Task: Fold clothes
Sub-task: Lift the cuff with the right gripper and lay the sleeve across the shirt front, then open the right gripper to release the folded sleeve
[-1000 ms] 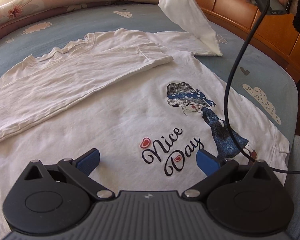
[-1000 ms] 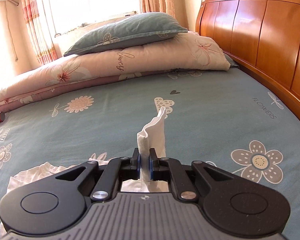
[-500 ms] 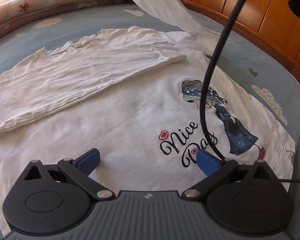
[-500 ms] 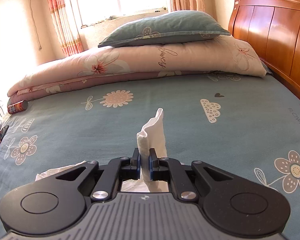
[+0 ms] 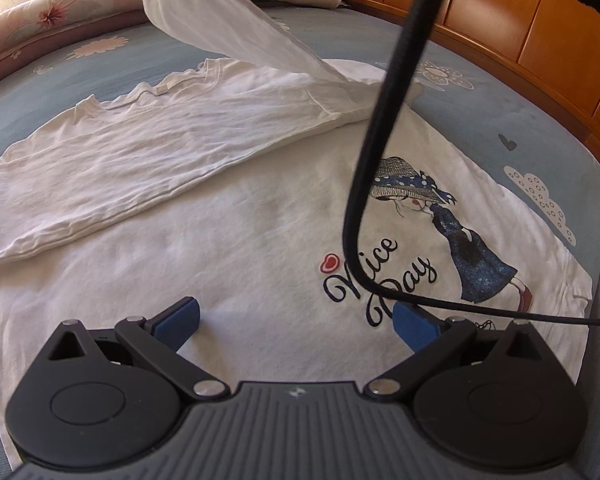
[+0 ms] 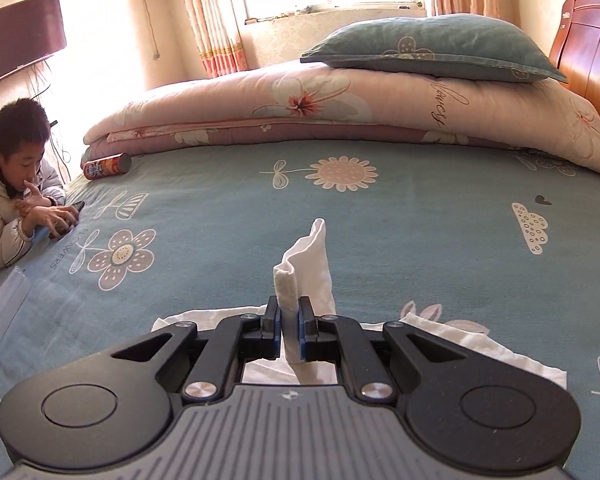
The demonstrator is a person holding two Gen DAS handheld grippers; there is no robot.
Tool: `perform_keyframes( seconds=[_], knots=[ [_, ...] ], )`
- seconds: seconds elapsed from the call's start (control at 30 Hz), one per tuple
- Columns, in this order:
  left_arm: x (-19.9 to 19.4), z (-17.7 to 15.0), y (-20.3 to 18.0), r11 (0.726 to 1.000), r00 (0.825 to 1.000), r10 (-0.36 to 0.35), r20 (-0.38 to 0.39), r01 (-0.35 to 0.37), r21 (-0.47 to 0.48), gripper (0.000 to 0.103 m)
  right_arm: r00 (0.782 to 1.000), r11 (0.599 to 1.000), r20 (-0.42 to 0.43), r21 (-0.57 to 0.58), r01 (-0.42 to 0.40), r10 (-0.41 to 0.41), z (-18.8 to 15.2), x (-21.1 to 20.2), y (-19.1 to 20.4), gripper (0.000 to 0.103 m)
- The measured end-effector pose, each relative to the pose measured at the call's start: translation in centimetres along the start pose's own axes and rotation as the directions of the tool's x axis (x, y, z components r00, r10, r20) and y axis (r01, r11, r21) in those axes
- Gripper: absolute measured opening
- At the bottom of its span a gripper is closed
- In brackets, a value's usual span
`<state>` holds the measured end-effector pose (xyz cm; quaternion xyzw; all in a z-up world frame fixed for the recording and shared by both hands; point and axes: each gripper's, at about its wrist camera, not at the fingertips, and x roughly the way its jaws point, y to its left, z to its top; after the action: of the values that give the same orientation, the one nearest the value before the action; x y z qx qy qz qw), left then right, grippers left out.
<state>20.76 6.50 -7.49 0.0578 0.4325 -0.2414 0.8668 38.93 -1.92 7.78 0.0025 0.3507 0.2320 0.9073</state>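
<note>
White T-shirt point(image 5: 228, 216) printed "Nice Day" on blue "FLOWERS" bedsheet point(image 6: 380, 220), right gripper point(image 6: 289, 330) pinching its sleeve point(image 6: 306, 268), left gripper point(image 5: 296, 320) spread wide above it, can point(image 6: 106, 166) label unreadable, perhaps snacks.

Lifted sleeve point(image 5: 220, 20) cut off at top edge — black cable point(image 5: 380, 120) hides part of "Nice Day" print point(image 5: 380, 276).
</note>
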Motion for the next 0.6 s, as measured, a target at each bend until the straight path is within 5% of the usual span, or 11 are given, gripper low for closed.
perform_keyframes(
  seconds=[0.6],
  knots=[
    [-0.4, -0.2, 0.5, 0.999, 1.0, -0.029, 0.006, 0.029, -0.029, 0.102, 0.984, 0.967, -0.174, -0.239, -0.09, 0.048, -5.6, 7.6, 9.0, 0.009]
  ],
)
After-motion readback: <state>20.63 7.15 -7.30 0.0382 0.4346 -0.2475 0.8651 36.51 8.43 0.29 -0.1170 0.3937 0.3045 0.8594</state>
